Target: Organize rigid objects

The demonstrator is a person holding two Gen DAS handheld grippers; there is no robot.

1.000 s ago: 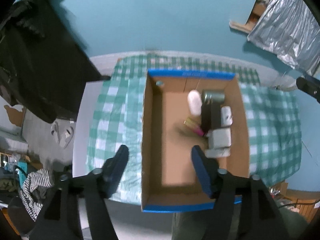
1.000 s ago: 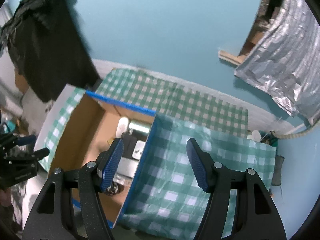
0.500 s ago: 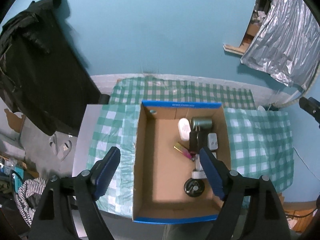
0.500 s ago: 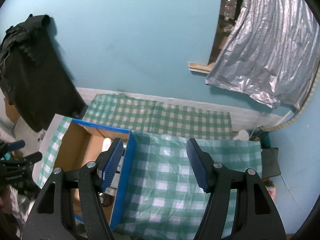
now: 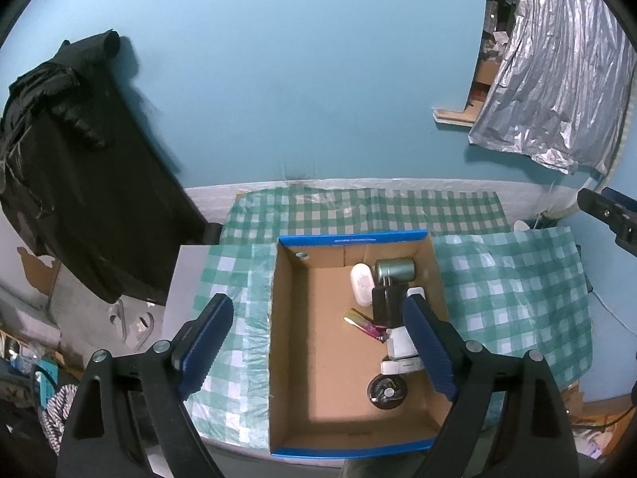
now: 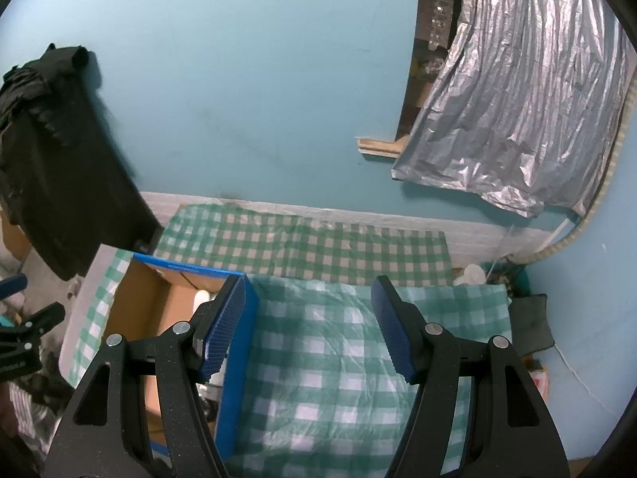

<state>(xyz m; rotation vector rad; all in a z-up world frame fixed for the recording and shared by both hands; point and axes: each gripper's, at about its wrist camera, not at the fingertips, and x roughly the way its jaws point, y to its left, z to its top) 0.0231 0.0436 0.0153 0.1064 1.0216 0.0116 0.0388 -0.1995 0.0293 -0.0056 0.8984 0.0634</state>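
A cardboard box (image 5: 286, 358) with blue rims sits on a green checked cloth (image 5: 358, 211). Along its right side lie a white oval case (image 5: 361, 283), a metal can (image 5: 395, 270), a black block (image 5: 387, 306), a gold-and-pink tube (image 5: 364, 323), white boxes (image 5: 400, 344) and a round black disc (image 5: 385, 392). My left gripper (image 5: 318, 342) is open and empty, high above the box. My right gripper (image 6: 314, 326) is open and empty, above the bare cloth (image 6: 318, 378) right of the box (image 6: 135, 302).
A black garment (image 5: 79, 183) hangs on the left by the blue wall. A silver foil sheet (image 5: 557, 79) hangs at the upper right. Clutter lies on the floor at the left (image 5: 40, 382). A white object (image 6: 471, 275) sits beyond the cloth's right end.
Both grippers have risen and pulled back from the box, so it looks smaller and the wall fills more of each view. Both stayed open and empty.
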